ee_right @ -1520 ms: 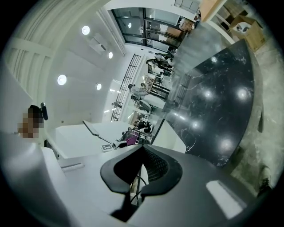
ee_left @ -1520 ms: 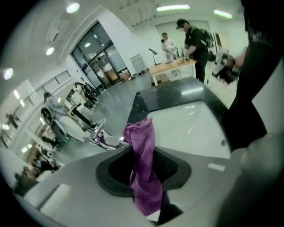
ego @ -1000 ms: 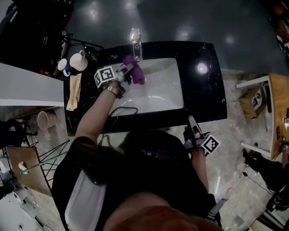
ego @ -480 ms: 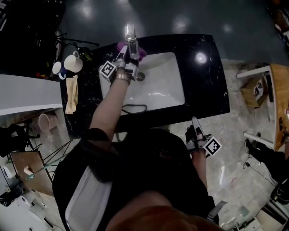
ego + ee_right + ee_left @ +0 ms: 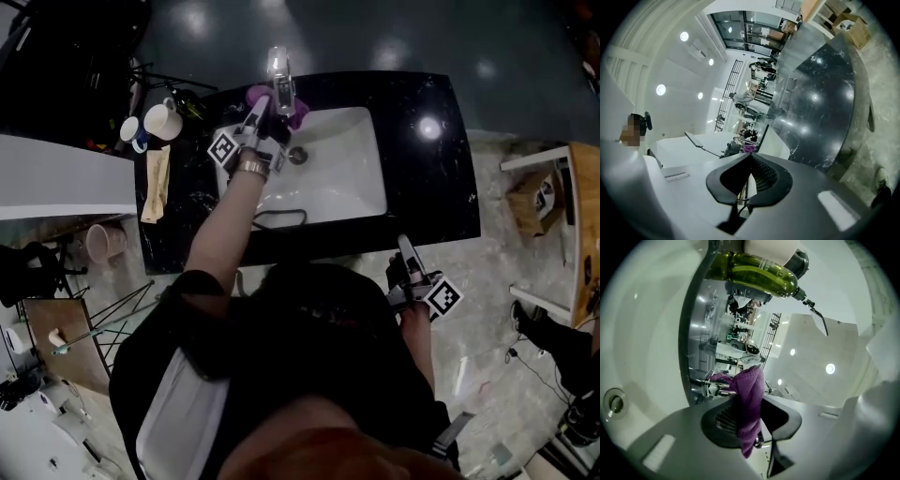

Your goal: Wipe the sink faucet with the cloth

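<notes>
We have raised the left gripper (image 5: 262,112), jaws clamped on the purple knitted cloth (image 5: 298,114), from the white sink basin (image 5: 347,169) to the chrome faucet (image 5: 279,75) at 12 o'clock; wiping may begin. The right gripper (image 5: 403,251) jaws are closed and empty

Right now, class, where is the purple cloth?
In the head view, the purple cloth sits at the back edge of the sink against the faucet, held in the left hand-held gripper.

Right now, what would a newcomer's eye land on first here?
The purple cloth, pinched in the left hand-held gripper and held against the shiny faucet at the back of the white sink. Next, the glossy black counter around it, with two mugs at its left end.
</notes>
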